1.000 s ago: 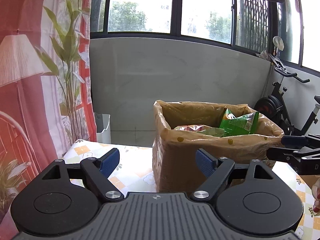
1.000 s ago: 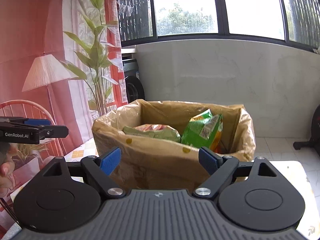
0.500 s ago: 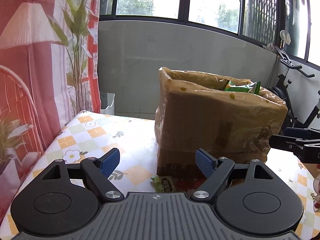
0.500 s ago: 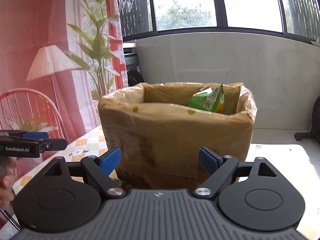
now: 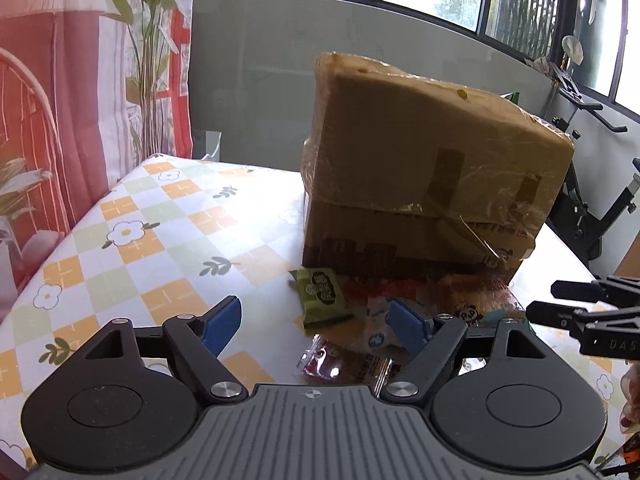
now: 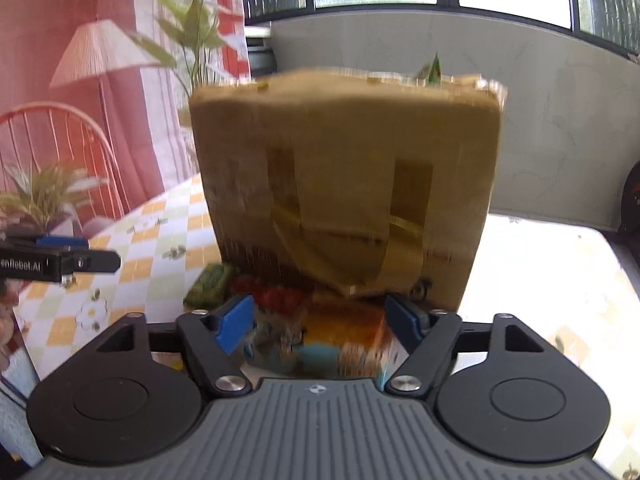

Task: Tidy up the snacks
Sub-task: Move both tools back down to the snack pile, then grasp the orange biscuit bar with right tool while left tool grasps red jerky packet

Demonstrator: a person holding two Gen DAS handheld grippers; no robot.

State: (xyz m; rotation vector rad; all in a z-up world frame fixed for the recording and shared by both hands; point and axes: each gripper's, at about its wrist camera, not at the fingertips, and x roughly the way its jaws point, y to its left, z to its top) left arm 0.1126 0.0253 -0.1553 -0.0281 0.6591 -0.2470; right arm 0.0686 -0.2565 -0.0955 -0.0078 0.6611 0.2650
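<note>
Two grippers low over loose snacks in front of one taped cardboard box [image 5: 420, 168].

Box stands on the checked floral tablecloth [image 5: 120, 240]; from this low angle only a green bag tip [image 6: 434, 68] pokes over its rim, rest of contents hidden. Snacks lie on the cloth at the box's foot: green packet [image 5: 322, 296], red clear-wrapped packet [image 5: 340, 364], small white sachet [image 5: 376, 328], orange panda pack [image 5: 480, 300]. Packet print too small to read; "GenRobot.AI" shows on the side of my left gripper [image 6: 60, 264]. My left gripper [image 5: 316, 324] is closing slightly, jaws apart, pads touching nothing. My right gripper [image 6: 320, 320] is closing, the blurred orange pack between the jaws, not yet pinched. A second ago both views looked down into the box at two green bags; now I see its front wall.
</note>
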